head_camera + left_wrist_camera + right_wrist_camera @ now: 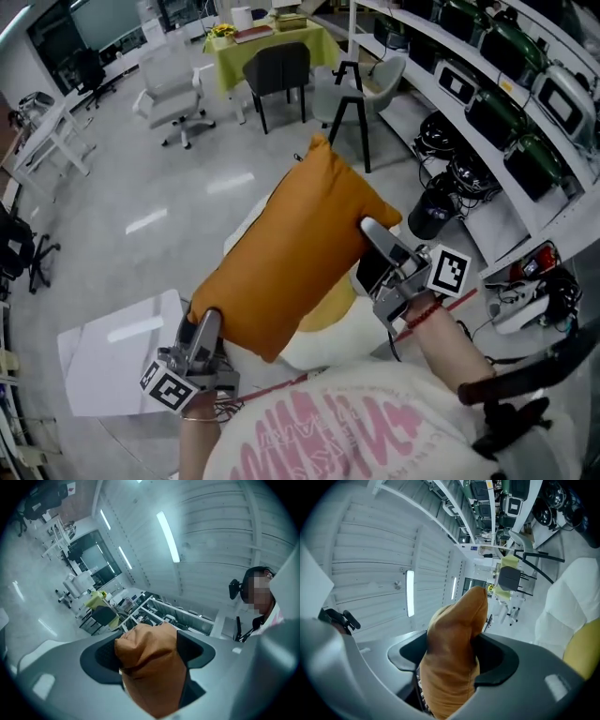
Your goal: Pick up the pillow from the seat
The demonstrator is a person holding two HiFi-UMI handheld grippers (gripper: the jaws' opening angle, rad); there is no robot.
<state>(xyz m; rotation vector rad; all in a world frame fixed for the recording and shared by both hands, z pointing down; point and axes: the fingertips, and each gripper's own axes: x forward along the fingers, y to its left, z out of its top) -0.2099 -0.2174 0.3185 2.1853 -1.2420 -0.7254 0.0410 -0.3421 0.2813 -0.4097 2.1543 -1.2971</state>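
Observation:
An orange pillow (291, 248) hangs tilted in the air above a white seat (330, 349) with a yellow cushion (335, 309) on it. My left gripper (204, 328) is shut on the pillow's lower left corner. My right gripper (377, 242) is shut on its right edge. In the left gripper view the bunched orange fabric (151, 667) fills the gap between the jaws. The right gripper view shows the pillow (454, 653) pinched the same way, with the seat (567, 606) and yellow cushion (583, 651) below at the right.
A black chair (278, 73) and a yellow-green table (267, 39) stand at the back, with a white office chair (173, 94) to the left. Equipment shelving (506, 103) runs along the right. A black bin (431, 211) and a flat white board (117, 361) sit on the floor.

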